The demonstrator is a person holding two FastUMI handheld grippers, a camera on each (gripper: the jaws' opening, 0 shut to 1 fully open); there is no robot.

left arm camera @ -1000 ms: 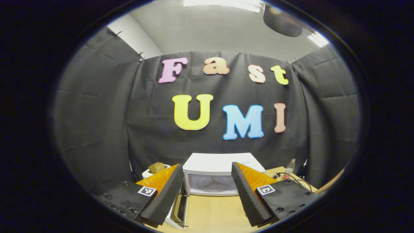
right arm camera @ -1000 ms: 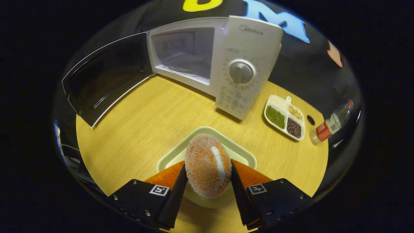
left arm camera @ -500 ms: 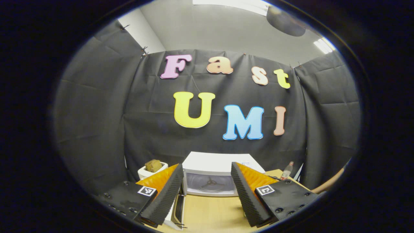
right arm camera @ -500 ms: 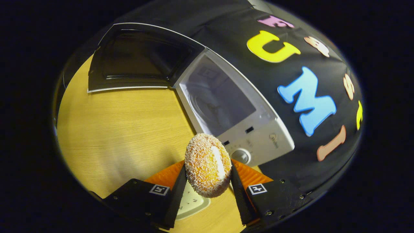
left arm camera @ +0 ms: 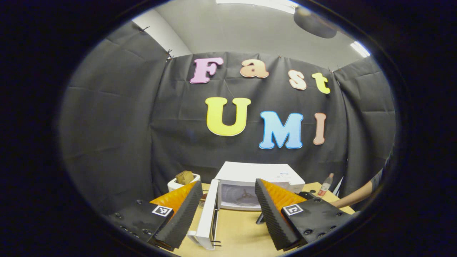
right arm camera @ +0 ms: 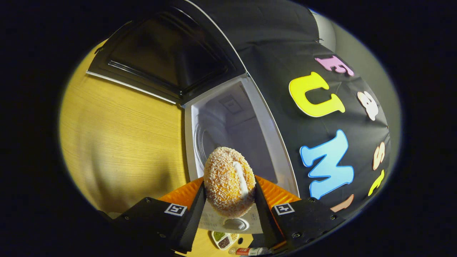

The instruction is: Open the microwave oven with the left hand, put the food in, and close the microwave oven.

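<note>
Lifted clear of the cream tray within the last second and swung round: crumb-coated bun [right arm camera: 228, 180], pinched on both sides by the right gripper [right arm camera: 228, 200] fingers, now held right in front of the microwave oven [right arm camera: 235, 142] cavity mouth, whereas half a second ago lined up with the control dial instead. Door [right arm camera: 160, 60] swung wide to the side, so opening done and insertion judged the step in hand.

Left gripper [left arm camera: 226, 207] shifted slightly too, fingers spread apart, holding nothing, hovering above the tabletop [left arm camera: 237, 228] in front of the open door [left arm camera: 209, 217].

Cavity bare apart from its turntable [left arm camera: 244, 195]. Small white tub [left arm camera: 178, 184] left of the oven with a brownish lump inside. Divided snack dish [right arm camera: 224, 240] with beans and a bottle [right arm camera: 250, 251] low in the right gripper view.
</note>
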